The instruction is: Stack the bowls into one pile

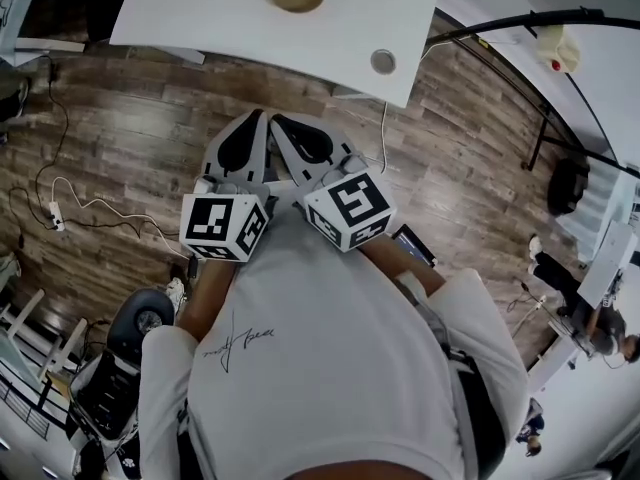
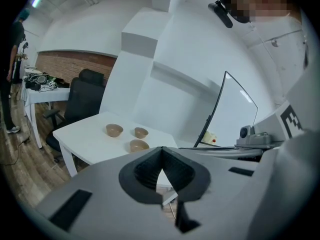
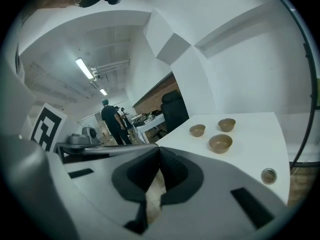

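Table (image 1: 200,13) edge ahead; bowls (image 3: 220,143) apart; left claw (image 2: 161,150), right claw (image 3: 159,150) closed.

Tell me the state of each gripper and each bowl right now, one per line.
left gripper: shut, empty
right gripper: shut, empty
nearest bowl: upright, alone on the white table, not stacked
far left bowl: upright, not stacked
far right bowl: upright, not stacked

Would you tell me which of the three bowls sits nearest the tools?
The front bowl, alone toward the table's near edge; the other two sit farther back.
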A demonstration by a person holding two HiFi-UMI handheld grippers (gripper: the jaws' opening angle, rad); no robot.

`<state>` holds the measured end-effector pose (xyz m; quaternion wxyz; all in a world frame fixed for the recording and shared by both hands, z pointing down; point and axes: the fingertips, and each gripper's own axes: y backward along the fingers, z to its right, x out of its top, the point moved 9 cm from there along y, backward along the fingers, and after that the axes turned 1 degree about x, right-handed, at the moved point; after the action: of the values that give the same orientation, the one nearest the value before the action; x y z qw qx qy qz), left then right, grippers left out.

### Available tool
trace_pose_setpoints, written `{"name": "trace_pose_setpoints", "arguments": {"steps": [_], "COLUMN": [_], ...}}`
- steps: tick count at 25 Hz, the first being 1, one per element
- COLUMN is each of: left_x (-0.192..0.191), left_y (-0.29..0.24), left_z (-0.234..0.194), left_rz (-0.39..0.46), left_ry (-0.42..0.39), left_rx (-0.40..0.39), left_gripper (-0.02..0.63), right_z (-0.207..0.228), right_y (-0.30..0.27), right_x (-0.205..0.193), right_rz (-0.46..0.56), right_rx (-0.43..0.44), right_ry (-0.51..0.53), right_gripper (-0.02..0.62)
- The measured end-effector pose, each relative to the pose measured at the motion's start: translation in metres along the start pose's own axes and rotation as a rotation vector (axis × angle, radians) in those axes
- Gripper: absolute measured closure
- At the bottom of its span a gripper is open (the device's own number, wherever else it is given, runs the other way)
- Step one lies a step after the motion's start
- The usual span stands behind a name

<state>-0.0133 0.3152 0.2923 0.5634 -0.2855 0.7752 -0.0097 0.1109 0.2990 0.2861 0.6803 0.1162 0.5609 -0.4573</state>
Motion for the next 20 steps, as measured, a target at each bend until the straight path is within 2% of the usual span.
{"name": "trace_pose_setpoints", "arguments": {"steps": [12,17,20], "left_x": [0.041,0.042,0.044], "left_y": [0.003,0.005,0.007], "left_z": [-0.095,-0.118,-0.127], "left_rz": [0.04,0.024,0.035], "left_ry": [-0.016,0.006,0.005], "left_rx": [-0.122,-0.172,-0.162], "left_gripper": [0.614,0.614,0.614], "right_z": [-0.035,-0.042,-0.044], "right_y": [-0.087,-0.106,-0.109], "right_x": [0.023,0.018,0.02], "right_rz": [0.013,-0.027,-0.026], "right_rx": [-0.071,-0.127,-0.156], "right_ry": [0.005,-0.012,-0.003], "right_gripper": [0.586,0.586,0.586]}}
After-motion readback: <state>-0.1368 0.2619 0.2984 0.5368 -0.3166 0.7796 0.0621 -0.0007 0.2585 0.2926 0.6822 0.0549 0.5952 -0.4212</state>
